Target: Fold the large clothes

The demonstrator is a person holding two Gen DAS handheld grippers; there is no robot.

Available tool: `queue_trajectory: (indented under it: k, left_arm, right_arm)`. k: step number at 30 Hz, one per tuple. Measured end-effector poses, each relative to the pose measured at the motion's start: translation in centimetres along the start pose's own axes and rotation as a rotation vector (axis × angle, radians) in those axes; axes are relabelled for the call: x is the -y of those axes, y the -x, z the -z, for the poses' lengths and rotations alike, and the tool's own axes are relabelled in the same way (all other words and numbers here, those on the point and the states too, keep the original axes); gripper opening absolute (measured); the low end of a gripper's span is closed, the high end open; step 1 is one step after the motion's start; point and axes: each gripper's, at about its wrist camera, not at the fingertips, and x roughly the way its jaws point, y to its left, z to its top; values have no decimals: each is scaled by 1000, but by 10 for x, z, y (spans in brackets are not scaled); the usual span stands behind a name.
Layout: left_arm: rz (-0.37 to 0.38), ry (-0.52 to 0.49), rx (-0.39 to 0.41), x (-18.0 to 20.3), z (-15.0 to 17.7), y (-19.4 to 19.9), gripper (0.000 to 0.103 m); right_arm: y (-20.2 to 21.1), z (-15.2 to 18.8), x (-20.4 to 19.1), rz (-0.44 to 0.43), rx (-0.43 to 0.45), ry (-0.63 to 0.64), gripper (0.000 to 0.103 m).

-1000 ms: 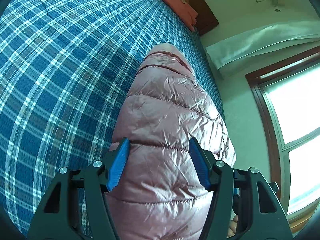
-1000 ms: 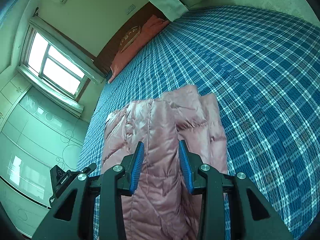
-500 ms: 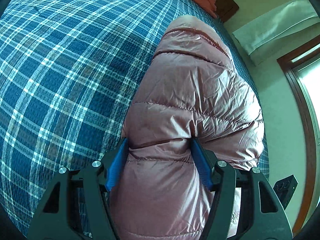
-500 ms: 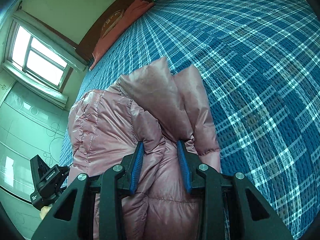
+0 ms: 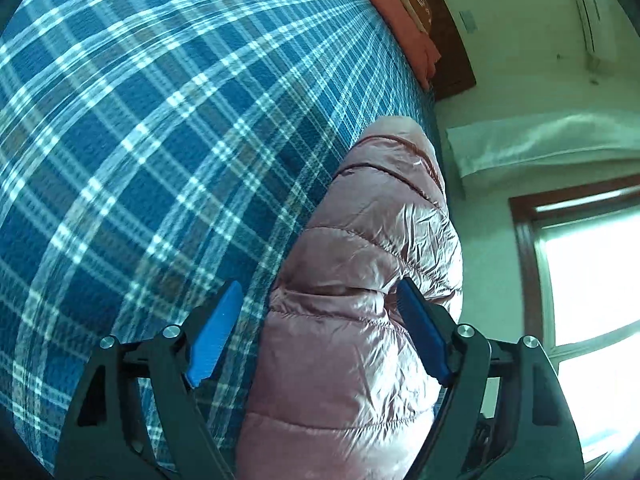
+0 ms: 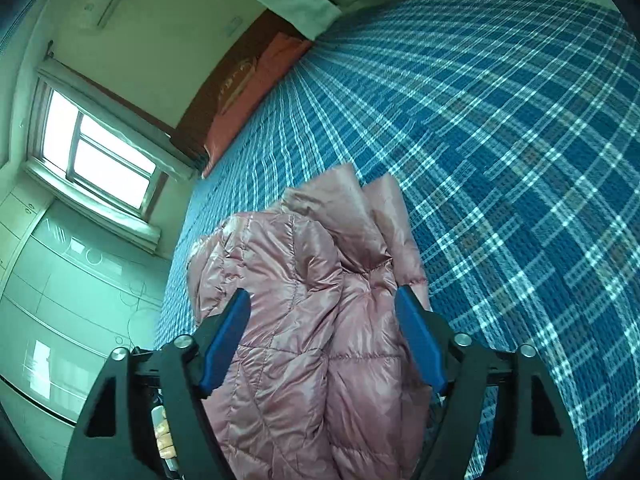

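A shiny pink quilted down jacket [image 5: 360,280] lies folded into a long bundle on the blue plaid bedspread [image 5: 160,140], near the bed's edge. My left gripper [image 5: 320,332] is open, its blue pads wide apart; the jacket's near end lies between them, closer to the right pad. In the right wrist view the jacket [image 6: 304,320] lies bunched with a folded sleeve or flap on top. My right gripper [image 6: 324,340] is open, its pads wide apart over the jacket's near end.
An orange-red pillow [image 6: 248,96] and a dark wooden headboard [image 5: 444,40] are at the far end of the bed. A window [image 6: 96,152] and pale cabinet doors [image 6: 60,300] stand beside the bed. The plaid bedspread [image 6: 500,140] stretches wide to the right.
Both grippers have opened and let go of the jacket, which now rests on the bed. The right gripper was shut on the fabric half a second ago.
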Motion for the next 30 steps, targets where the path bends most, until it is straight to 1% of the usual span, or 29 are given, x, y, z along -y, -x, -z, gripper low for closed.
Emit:
queue_trajectory:
  k: [1, 2, 3, 5, 6, 7, 9, 10, 11, 14, 17, 18, 20, 21, 22, 23, 25, 27, 28, 30]
  left_arm:
    - [20, 17, -14, -8, 3, 1, 80]
    - [45, 8, -22, -13, 6, 1, 80]
    - [61, -29, -19, -12, 9, 2, 80]
    - [53, -102, -24, -5, 16, 1, 81]
    - [49, -118, -34, -2, 22, 1, 83]
    - [54, -121, -59, 1, 25, -4, 85]
    - [65, -109, -118, 3, 33, -14, 85]
    - [45, -129, -117, 6, 35, -18, 87]
    - [40, -151, -120, 10, 40, -19, 87]
    - [30, -189, -156, 22, 45, -29, 89]
    - [14, -215, -173, 32, 51, -40, 89]
    - [11, -222, -174, 34, 53, -42, 87]
    - [5, -233, -173, 38, 55, -50, 82]
    - [1, -239, -172, 39, 56, -53, 78]
    - [2, -241, -172, 41, 58, -55, 72]
    - [7, -237, -173, 43, 60, -56, 69]
    - [17, -232, -173, 42, 66, -56, 61]
    - [28, -240, -166, 44, 69, -53, 56]
    - [30, -248, -161, 44, 68, -49, 54]
    - [31, -263, -148, 46, 68, -43, 52]
  right_arm:
    - [0, 4, 5, -7, -14, -12, 75]
    - [-2, 9, 11, -13, -30, -32, 75]
    - [-6, 13, 17, -10, -45, -53, 75]
    - [-14, 21, 28, -16, -74, -102, 75]
    - [-17, 25, 32, -44, -84, -123, 75]
    - [-18, 28, 34, -66, -86, -134, 75]
    - [-19, 31, 30, -102, -92, -128, 75]
    - [-22, 34, 29, -131, -108, -130, 77]
    - [-24, 37, 26, -141, -120, -125, 78]
    - [-27, 41, 18, -129, -139, -63, 81]
    - [-28, 46, 14, -118, -138, -41, 81]
    - [-29, 48, 10, -107, -137, -33, 80]
    - [-31, 52, 6, -86, -137, -5, 73]
    - [-34, 56, 3, -101, -151, -8, 60]
    - [-38, 60, 5, -130, -164, -36, 52]
    - [-40, 63, 7, -143, -162, -54, 49]
    - [-39, 66, 3, -152, -150, -34, 42]
    - [-38, 70, -4, -166, -138, -26, 39]
    - [-37, 72, -9, -169, -130, -15, 37]
    - [-36, 74, -19, -174, -116, 18, 35]
